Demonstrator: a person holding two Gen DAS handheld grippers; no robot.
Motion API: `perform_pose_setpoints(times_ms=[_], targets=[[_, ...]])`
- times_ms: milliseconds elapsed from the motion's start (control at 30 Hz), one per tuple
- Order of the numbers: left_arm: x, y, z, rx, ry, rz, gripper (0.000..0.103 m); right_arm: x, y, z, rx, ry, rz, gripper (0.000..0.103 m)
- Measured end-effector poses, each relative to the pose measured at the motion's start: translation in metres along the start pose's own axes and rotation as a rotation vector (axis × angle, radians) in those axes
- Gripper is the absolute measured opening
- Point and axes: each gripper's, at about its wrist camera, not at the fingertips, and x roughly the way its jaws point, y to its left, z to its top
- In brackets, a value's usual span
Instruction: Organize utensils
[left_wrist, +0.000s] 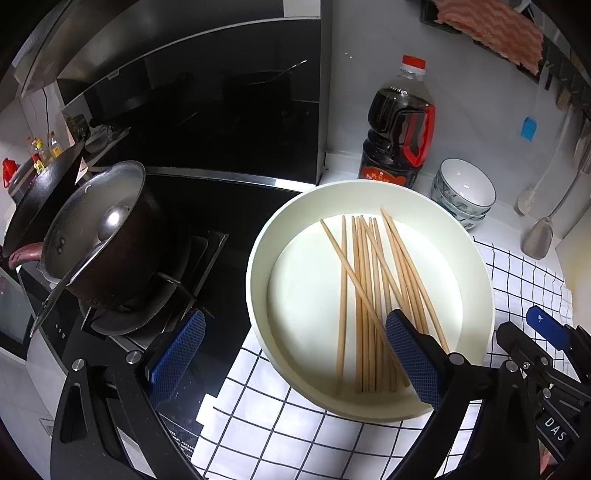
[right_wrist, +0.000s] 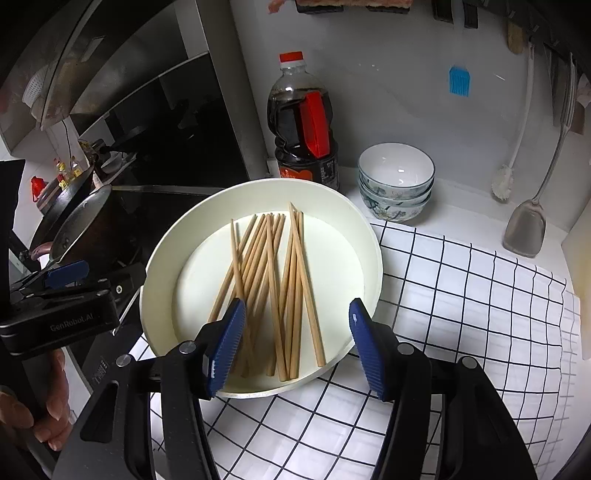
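Note:
Several wooden chopsticks (left_wrist: 364, 295) lie loose in a round white tray (left_wrist: 258, 258) on a checked cloth. They also show in the right wrist view (right_wrist: 273, 288), in the same tray (right_wrist: 369, 236). My left gripper (left_wrist: 295, 354) is open and empty, above the tray's near left rim. My right gripper (right_wrist: 295, 347) is open and empty, just above the tray's near edge and the chopstick ends. The right gripper also shows at the far right of the left wrist view (left_wrist: 543, 354).
A soy sauce bottle (right_wrist: 304, 122) and stacked bowls (right_wrist: 395, 181) stand behind the tray. A dark pot (left_wrist: 99, 236) sits on the stove at left. A metal spatula (right_wrist: 526, 229) and a brush (right_wrist: 511, 162) hang at right. The checked cloth (right_wrist: 461, 314) covers the counter.

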Motion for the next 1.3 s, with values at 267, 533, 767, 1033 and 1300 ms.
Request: perform_pose_setpoints(times_ms=[267,533,767,1033,1300], targets=[[-0.012,-0.002,-0.002,0.002,-0.013,0.009,0.097,-0.012,0.001,0.000,-0.003,-0.023,0.002,0.058],[-0.024,-0.005,-0.004,0.003,-0.031,0.010,0.097,-0.024,0.002,0.000,-0.002,-0.039,-0.005,0.060],[-0.029,-0.007,-0.007,-0.006,-0.036,0.017,0.097,-0.030,0.001,0.000,-0.005,-0.041,-0.006,0.061],[-0.030,-0.006,-0.009,-0.017,-0.023,0.040,0.097,-0.035,0.004,-0.001,-0.015,-0.040,-0.003,0.062],[-0.032,-0.007,-0.010,-0.017,-0.020,0.060,0.097,-0.037,0.003,-0.002,-0.013,-0.033,-0.002,0.064]])
